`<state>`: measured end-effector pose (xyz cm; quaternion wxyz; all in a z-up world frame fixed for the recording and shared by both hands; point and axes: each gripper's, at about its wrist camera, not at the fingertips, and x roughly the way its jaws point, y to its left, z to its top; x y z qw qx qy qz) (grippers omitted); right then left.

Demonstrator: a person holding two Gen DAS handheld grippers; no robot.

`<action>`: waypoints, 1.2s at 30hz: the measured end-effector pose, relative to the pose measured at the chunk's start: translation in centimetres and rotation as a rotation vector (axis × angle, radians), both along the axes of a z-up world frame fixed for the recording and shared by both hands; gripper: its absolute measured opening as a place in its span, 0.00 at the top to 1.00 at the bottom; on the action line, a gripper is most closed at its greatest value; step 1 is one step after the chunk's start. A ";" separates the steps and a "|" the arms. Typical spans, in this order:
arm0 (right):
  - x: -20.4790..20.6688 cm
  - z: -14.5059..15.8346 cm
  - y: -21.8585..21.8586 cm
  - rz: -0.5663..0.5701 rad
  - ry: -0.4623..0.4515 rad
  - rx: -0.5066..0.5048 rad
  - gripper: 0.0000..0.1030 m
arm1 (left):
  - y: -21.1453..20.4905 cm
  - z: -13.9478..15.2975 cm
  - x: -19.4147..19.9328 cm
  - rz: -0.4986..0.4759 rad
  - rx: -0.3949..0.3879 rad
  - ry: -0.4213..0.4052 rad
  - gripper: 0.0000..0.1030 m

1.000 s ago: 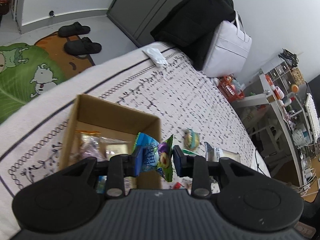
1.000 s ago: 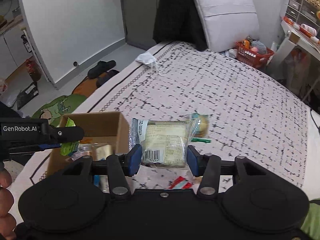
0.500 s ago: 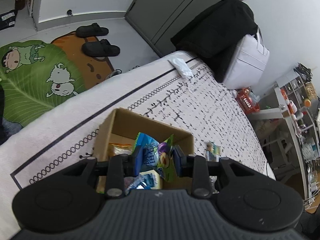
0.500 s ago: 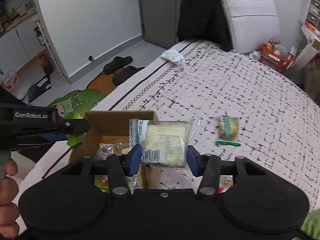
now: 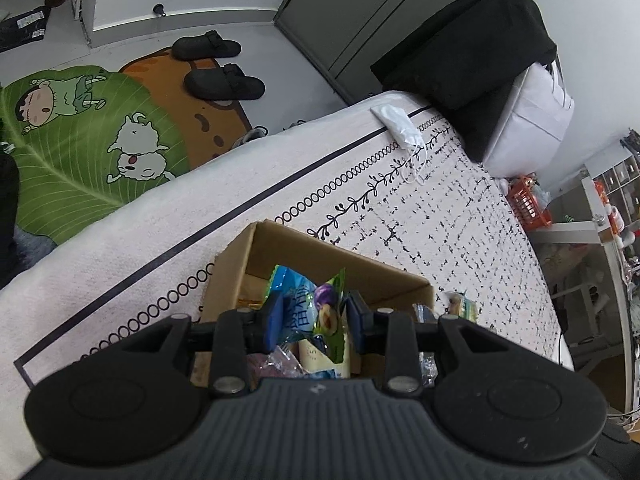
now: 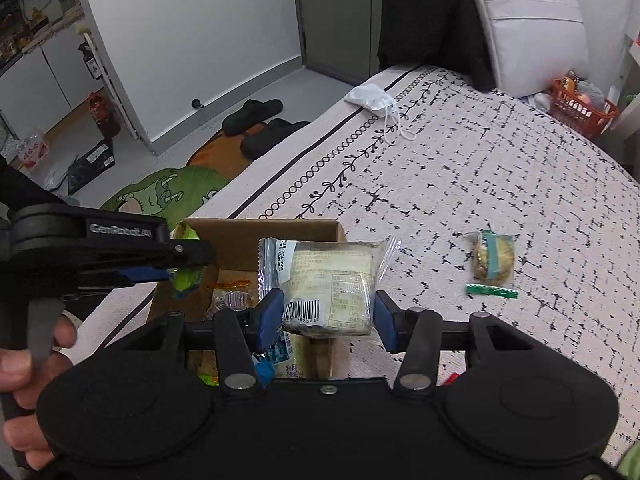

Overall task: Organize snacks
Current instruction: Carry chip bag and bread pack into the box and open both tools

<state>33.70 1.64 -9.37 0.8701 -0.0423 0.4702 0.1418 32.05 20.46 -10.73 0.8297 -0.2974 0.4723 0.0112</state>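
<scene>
"GenRobot.AI" is read on the left gripper (image 6: 188, 276), which is clamped narrowly on a blue-green packet (image 5: 316, 312) over the box (image 5: 256, 256). A clear barcoded bun pack (image 6: 332, 280) is pinched by the right gripper (image 6: 328, 316) at the box's edge. Since earlier, both are shifted over the box. Mixed packets (image 6: 232, 296) are seen inside; a cookie (image 6: 492, 260) is left on the bed (image 6: 480, 168).

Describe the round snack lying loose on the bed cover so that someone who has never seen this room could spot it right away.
Start at the cardboard box on the bed's patterned white cover, then look along the cover away from the floor side. There lies the round snack, a pale biscuit in a clear wrapper, just beyond a small green stick. The teal band across its middle sets it apart from the other snacks.
</scene>
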 end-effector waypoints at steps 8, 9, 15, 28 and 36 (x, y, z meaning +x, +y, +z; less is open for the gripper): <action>1.0 -0.8 0.7 0.016 0.020 0.006 0.53 | 0.3 -0.9 1.0 0.033 -0.009 0.021 0.55; 1.1 -0.8 0.8 0.018 0.021 0.007 0.53 | 0.4 -0.9 1.0 0.037 -0.016 0.024 0.51; 1.2 -1.3 1.8 0.033 0.021 0.013 0.53 | 1.0 -0.4 0.6 0.042 -0.028 0.026 0.43; 1.0 -1.2 2.8 0.045 0.016 0.005 0.49 | 1.3 1.7 -1.2 0.055 -0.012 0.013 0.26; -0.4 0.6 0.5 0.022 -0.019 0.011 0.40 | 0.6 2.6 -2.1 0.047 -0.004 0.010 0.23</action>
